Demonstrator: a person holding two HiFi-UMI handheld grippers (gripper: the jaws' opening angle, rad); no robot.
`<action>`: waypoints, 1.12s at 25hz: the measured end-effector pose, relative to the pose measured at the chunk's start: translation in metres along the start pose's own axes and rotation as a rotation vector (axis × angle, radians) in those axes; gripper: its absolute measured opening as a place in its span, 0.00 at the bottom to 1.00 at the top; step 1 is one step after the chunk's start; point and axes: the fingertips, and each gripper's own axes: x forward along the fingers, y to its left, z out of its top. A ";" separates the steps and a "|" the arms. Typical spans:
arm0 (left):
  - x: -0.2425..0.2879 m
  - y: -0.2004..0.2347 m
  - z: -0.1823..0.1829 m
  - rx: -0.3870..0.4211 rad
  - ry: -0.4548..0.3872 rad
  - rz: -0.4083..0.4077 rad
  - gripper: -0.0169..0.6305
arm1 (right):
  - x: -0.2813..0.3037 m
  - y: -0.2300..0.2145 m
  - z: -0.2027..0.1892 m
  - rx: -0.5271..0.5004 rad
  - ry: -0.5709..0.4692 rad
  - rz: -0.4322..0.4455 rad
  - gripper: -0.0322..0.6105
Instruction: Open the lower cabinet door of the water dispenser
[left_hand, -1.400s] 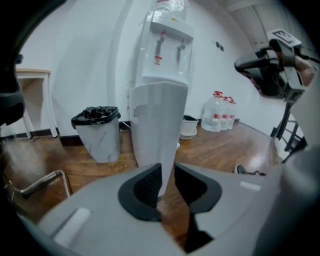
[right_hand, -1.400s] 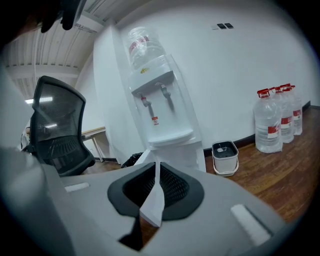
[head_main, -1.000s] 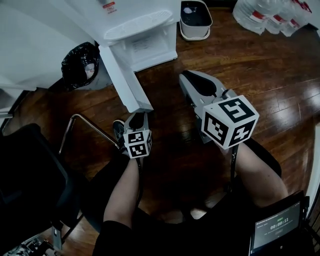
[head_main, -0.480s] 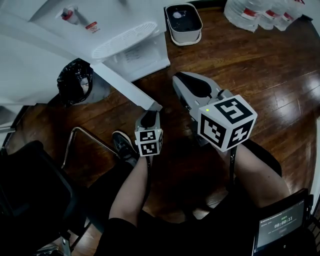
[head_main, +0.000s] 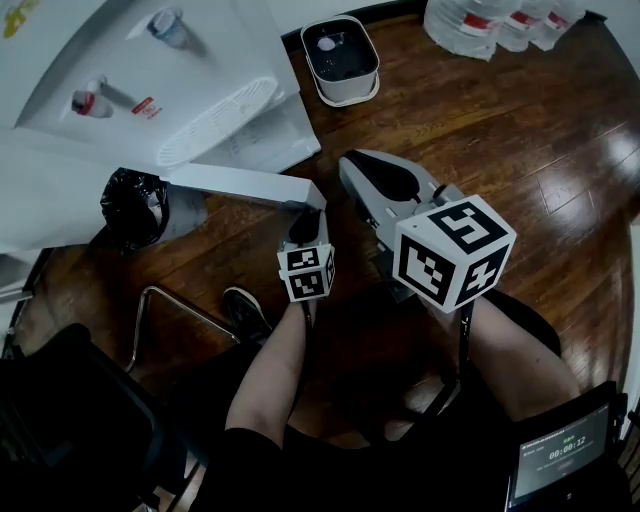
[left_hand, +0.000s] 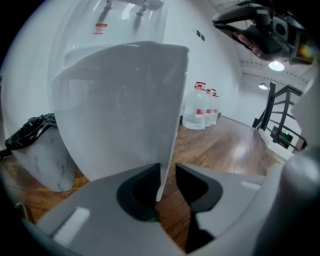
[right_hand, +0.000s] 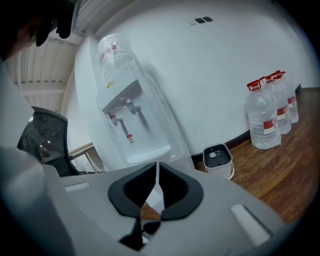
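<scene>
Cabinet door (head_main: 240, 185) edge pinched in left tool (left_hand: 167, 175), hinge end hidden; right tool (right_hand: 156, 172) closed, empty.

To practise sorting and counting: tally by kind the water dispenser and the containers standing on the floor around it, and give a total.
Water dispenser: 1
Large water bottles on the floor: 3
Small white tub with dark top: 1
Bin lined with a black bag: 1
Total: 6
</scene>
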 end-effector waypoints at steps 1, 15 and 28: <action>0.007 -0.001 0.004 0.000 0.000 -0.006 0.21 | 0.003 -0.003 0.004 0.005 -0.004 -0.001 0.09; 0.095 0.015 0.028 -0.036 0.071 -0.006 0.20 | 0.049 -0.069 0.032 0.044 0.039 -0.028 0.09; 0.127 0.016 0.043 -0.060 0.061 -0.005 0.21 | 0.074 -0.078 0.038 0.063 0.061 -0.018 0.09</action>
